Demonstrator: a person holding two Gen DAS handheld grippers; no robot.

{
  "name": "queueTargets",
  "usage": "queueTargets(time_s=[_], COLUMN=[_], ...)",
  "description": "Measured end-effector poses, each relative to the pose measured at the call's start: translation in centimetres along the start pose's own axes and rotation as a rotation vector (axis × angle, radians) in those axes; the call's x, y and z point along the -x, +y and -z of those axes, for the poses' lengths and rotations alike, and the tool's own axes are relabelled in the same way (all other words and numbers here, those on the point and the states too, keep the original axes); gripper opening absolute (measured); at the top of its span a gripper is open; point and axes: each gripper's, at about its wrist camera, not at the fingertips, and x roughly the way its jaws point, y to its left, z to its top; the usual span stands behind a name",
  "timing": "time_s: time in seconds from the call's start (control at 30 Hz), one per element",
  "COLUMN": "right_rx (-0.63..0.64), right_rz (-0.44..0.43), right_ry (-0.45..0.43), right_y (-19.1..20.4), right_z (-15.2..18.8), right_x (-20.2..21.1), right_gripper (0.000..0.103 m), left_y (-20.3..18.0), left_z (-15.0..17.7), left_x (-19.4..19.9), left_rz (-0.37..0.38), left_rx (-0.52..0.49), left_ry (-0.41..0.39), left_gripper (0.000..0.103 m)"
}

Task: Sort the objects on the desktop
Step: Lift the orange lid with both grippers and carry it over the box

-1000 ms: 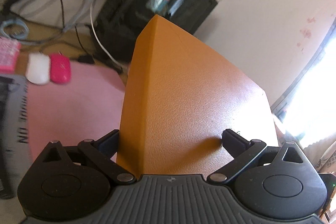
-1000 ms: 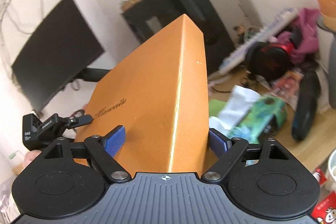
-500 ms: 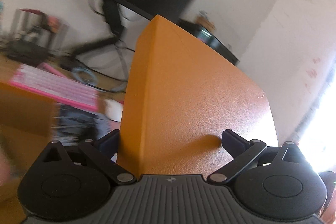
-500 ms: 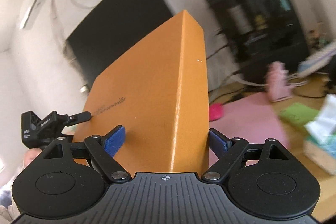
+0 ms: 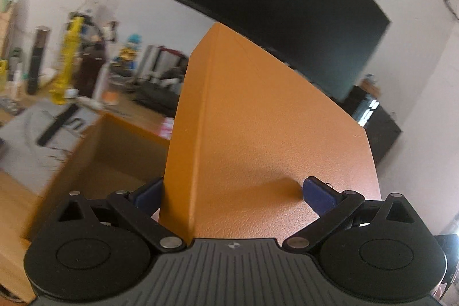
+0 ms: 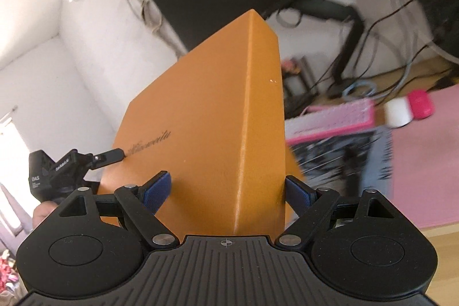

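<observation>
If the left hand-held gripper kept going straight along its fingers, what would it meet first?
The left hand-held gripper is shut on a flat orange textured box lid, which fills the line ahead. Beyond its far corner looms the black monitor screen, probably the first obstacle; depth is unclear.

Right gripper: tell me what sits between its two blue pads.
In the right wrist view, the orange box fills the gap of the right gripper; both pads press its faces.
</observation>
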Motion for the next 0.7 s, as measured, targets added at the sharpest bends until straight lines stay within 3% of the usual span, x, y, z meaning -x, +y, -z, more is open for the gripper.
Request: queueTargets(time_s=[0.3, 0.7], right_rx=[-0.072, -0.107], right_rz=[0.017, 0.158], right_ry=[0.060, 0.055], right_y=[2.1, 4.2], right_z=[2.6, 3.3], right_x=[-7.8, -9.9], right_gripper=[0.087, 0.089], left_y=[7.2, 11.0], left_z=[-2.5, -3.9], left_x=[-0.3, -4.1], left_rz=[-0.047, 0.023], left_rx=[0.027, 0.015], left_ry=[0.103, 0.232], left_gripper=[0.101, 0.101])
